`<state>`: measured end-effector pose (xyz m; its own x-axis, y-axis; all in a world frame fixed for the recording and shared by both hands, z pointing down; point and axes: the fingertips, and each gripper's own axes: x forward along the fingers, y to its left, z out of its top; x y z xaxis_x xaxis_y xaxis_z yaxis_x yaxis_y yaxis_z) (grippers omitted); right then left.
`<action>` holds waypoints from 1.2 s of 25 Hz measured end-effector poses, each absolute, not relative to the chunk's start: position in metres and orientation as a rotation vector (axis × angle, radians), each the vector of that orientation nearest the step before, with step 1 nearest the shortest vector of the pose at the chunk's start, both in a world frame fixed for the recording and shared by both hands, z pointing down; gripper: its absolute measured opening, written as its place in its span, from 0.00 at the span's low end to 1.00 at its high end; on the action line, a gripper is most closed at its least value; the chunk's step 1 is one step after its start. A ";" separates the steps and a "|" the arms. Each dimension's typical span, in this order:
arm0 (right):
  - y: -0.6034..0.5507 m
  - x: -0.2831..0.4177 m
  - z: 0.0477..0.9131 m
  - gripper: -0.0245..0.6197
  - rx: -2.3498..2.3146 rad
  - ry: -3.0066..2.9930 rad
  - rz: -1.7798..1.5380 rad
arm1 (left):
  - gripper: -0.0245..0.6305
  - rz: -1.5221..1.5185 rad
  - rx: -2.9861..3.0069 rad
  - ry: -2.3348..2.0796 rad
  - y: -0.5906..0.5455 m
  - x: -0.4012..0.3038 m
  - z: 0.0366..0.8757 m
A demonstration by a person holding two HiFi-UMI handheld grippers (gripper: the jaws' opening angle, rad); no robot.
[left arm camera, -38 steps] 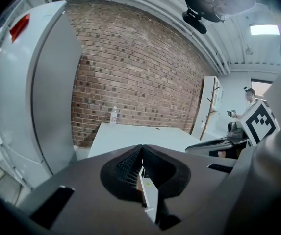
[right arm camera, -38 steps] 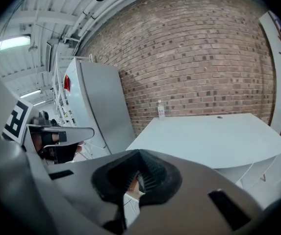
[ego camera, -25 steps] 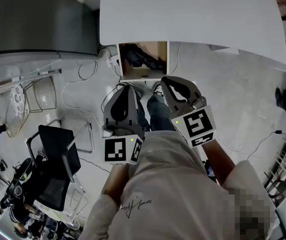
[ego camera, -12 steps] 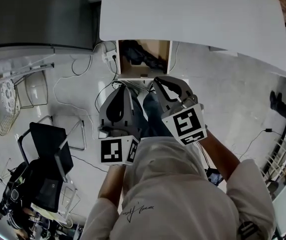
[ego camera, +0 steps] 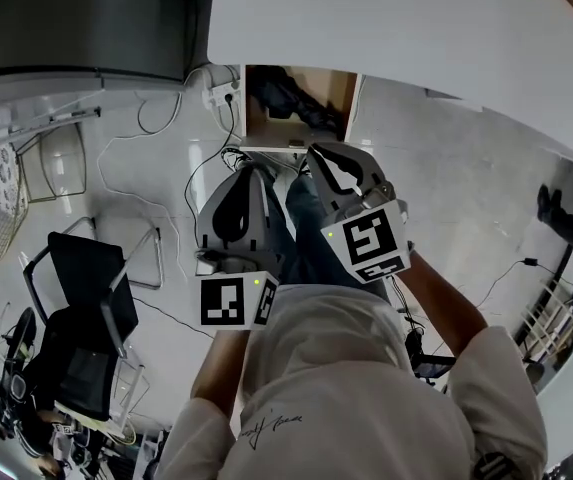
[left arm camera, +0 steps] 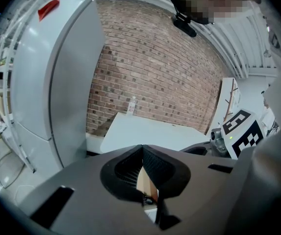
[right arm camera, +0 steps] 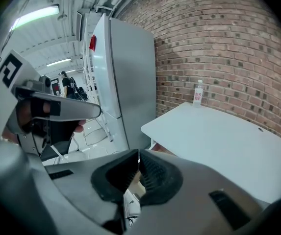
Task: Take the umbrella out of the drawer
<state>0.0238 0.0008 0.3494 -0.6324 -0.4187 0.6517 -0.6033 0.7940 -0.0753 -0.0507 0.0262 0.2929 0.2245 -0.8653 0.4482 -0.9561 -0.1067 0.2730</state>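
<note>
Lying beyond the jaws, seemingly: umbrella [ego camera: 301, 108]

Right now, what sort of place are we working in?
Probably a lab or workshop-style office: a bare brick wall, a white table, a black office chair and loose cables on the pale floor.

The white tabletop [ego camera: 396, 28] hides the far end of the drawer [ego camera: 340, 98] at 12 o'clock; its dark contents [ego camera: 291, 100] are indistinct. The label on the bottle [right arm camera: 197, 93] is unreadably small.

Bright light from a ceiling tube [right arm camera: 35, 14]; fisheye-bent edges with dark corners.
</note>
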 end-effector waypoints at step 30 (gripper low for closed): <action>-0.010 0.013 0.493 0.12 0.658 -2.195 0.360 | 0.06 0.227 1.906 -1.725 0.021 -0.069 0.391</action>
<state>0.0131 -0.0095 0.4925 -0.5453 -0.3374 0.7673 -0.5650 0.8241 -0.0392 -0.0692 0.0210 0.3909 0.1610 -0.8649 0.4754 -0.9585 -0.0221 0.2844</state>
